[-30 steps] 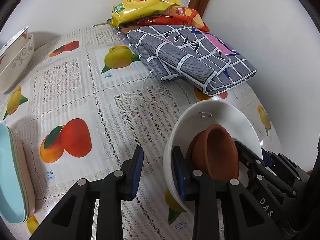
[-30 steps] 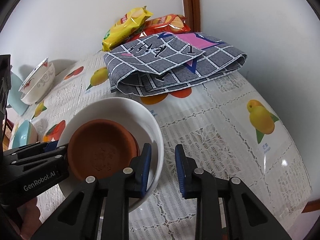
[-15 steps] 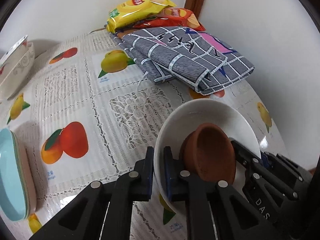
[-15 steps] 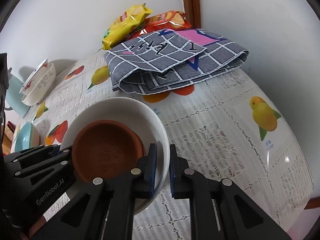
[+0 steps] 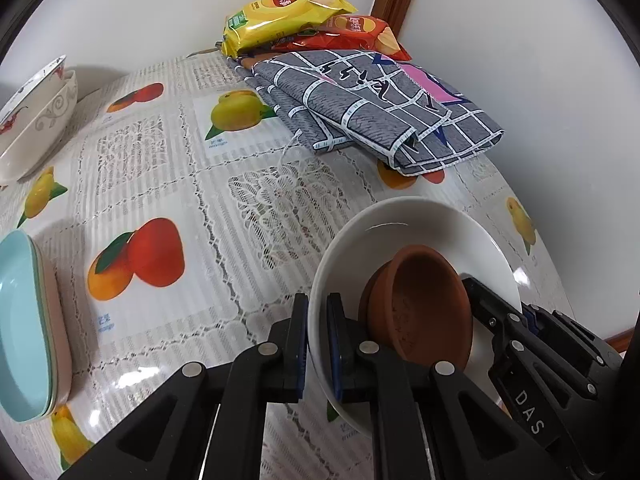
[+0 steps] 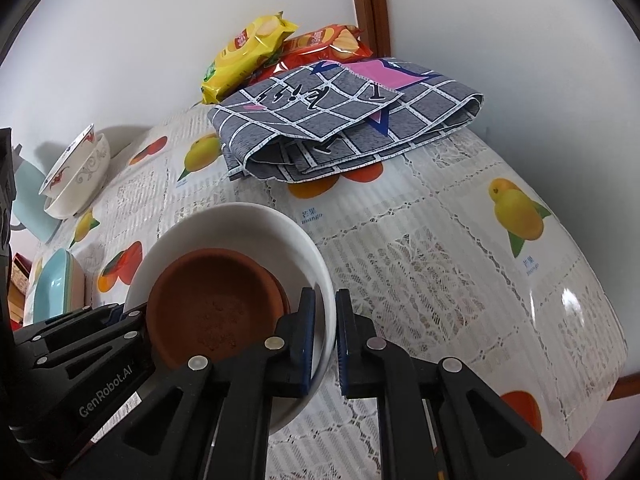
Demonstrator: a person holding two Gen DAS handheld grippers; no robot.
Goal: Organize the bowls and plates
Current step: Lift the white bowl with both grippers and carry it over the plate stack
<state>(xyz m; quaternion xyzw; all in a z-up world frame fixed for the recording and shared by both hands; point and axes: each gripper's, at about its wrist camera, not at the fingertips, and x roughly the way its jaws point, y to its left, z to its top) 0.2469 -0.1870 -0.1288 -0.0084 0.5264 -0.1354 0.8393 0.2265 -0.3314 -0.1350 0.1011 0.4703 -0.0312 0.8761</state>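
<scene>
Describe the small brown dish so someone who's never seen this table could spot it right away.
On the fruit-print tablecloth, find the white bowl nearest the camera, in front of the folded grey checked cloth. The brown dish sits inside it: matte terracotta, unlike the glossy white and pale blue dishes.

Lighting: bright, even, soft. Glare: small white highlights on the glossy tablecloth (image 6: 570, 300) and the white bowl (image 5: 390, 225). Shadows: faint, soft-edged, on the wall (image 5: 100, 70) behind the stacked bowls (image 5: 36, 120). Focus: sharp throughout. Distortion: strong fisheye bending; black vignette at corners.
</scene>
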